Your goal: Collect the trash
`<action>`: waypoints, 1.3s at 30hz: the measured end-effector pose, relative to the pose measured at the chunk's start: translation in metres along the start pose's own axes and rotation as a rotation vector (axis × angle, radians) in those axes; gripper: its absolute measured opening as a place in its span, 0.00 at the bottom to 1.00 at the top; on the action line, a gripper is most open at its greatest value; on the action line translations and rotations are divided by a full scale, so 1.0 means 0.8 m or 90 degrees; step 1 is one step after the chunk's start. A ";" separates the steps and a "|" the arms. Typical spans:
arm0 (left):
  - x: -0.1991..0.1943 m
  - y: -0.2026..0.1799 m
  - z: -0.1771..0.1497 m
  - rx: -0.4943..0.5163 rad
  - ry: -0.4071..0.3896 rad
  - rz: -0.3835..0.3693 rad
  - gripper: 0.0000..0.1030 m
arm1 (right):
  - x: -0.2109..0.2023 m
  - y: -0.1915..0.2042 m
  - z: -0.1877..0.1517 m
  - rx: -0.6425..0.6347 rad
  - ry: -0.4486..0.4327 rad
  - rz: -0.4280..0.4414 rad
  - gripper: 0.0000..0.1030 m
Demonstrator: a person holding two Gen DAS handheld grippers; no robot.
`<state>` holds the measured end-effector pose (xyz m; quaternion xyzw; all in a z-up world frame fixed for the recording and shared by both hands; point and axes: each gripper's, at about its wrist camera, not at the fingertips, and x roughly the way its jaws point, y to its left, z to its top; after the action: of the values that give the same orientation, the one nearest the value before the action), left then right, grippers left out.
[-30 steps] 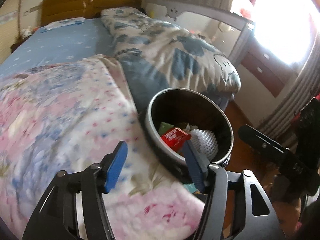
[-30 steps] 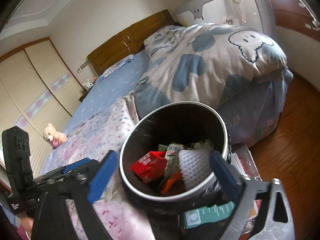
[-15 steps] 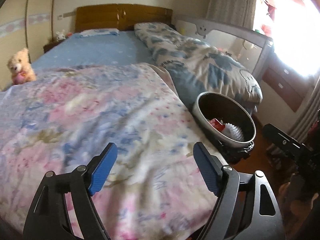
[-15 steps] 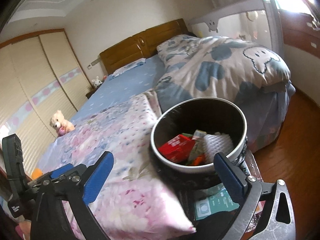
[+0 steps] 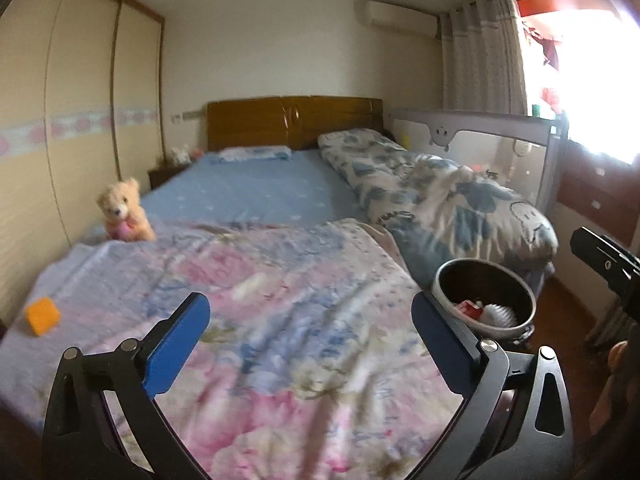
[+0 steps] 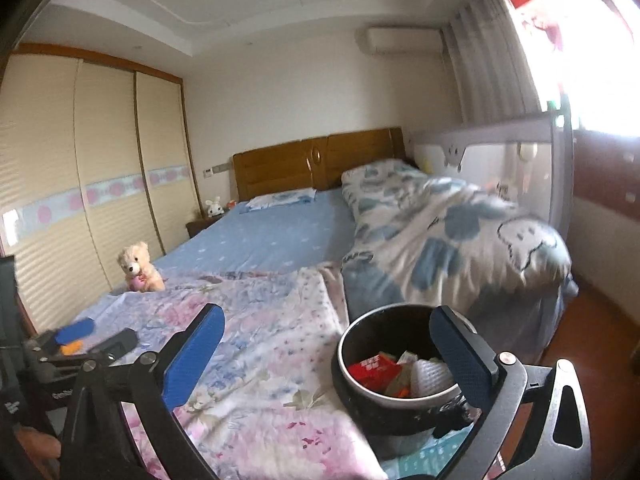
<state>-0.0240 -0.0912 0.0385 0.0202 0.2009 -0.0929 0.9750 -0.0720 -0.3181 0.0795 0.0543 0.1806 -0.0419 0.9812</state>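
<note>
A round black trash bin (image 5: 486,280) stands at the bed's right foot corner, holding a red carton (image 6: 374,370) and a white foam net (image 6: 430,376); it also shows in the right wrist view (image 6: 360,396). An orange block (image 5: 42,315) lies on the pink floral blanket (image 5: 288,320) at the left edge. A small pale piece (image 5: 250,285) lies mid-blanket, blurred. My left gripper (image 5: 310,340) is open and empty above the blanket. My right gripper (image 6: 326,350) is open and empty, just above and left of the bin.
A teddy bear (image 5: 122,210) sits on the bed's left side. A blue-patterned duvet (image 5: 440,188) is heaped at the right. Wardrobe doors (image 5: 60,128) line the left wall. A grey bed rail (image 5: 480,140) and dark drawers (image 5: 596,192) stand at the right.
Both grippers have pulled back and tilted up from the bin, so the whole bed is now in view. Both stay open and empty.
</note>
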 end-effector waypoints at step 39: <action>-0.025 -0.003 -0.019 0.016 -0.023 0.047 1.00 | 0.008 0.022 -0.034 -0.002 0.034 0.048 1.00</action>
<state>-0.0486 -0.0891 0.0329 0.0383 0.1815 -0.0594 0.9809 -0.0736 -0.2975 0.0535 0.0604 0.2043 -0.0027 0.9770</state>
